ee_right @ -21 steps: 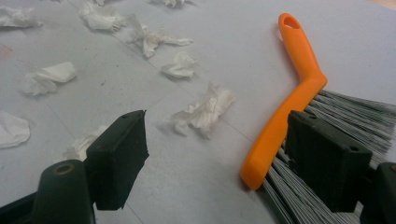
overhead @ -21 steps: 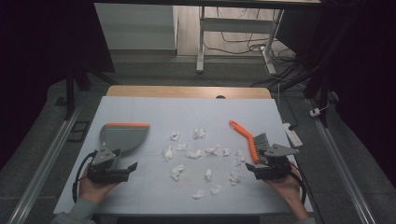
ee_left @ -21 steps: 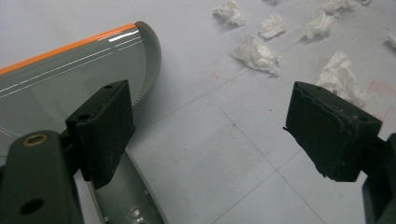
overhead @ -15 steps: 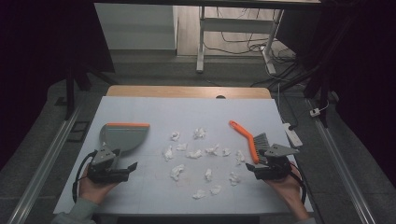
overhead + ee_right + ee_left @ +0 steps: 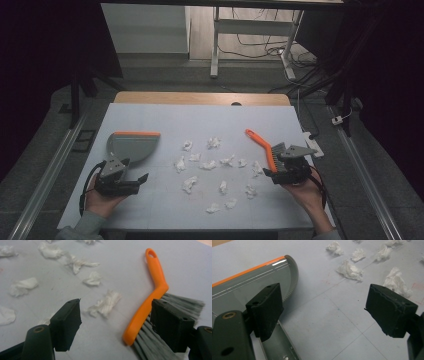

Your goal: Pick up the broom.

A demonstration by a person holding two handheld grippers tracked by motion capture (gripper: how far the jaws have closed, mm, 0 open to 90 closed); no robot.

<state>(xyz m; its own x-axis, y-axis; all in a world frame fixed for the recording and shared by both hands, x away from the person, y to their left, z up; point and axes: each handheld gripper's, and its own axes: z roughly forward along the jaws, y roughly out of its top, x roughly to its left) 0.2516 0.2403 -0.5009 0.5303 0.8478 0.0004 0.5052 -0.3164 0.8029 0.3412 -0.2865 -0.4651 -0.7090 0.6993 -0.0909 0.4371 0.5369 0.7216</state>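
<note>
Table: pale grey-blue sheet over a wooden top; a strip of bare wood shows along the far edge.
Dustpan: grey with an orange lip, lying flat at the left of the table, lip toward the far side. In the left gripper view its handle runs toward the camera under the left-hand jaw.
Brush: orange handle, grey bristles, lying flat at the right of the table. Handle points far and left; bristle end lies near, just in front of the right gripper.
Paper scraps: white crumpled bits scattered over the middle of the table, between dustpan and brush, spreading toward the near edge.
Left gripper: held low at the near left, just near of the dustpan. Jaws spread wide, nothing between the pads; one jaw stands over the dustpan's handle. Whether it touches, cannot tell.
Right gripper: held low at the near right, right at the brush head. Jaws spread wide, released. In the right gripper view one jaw stands over the bristles, the other over bare table beside a scrap; the handle's lower end lies in the gap, not pinched.
Hands: left hand and right hand come in from the near edge, each gripping its tool from behind.
</note>
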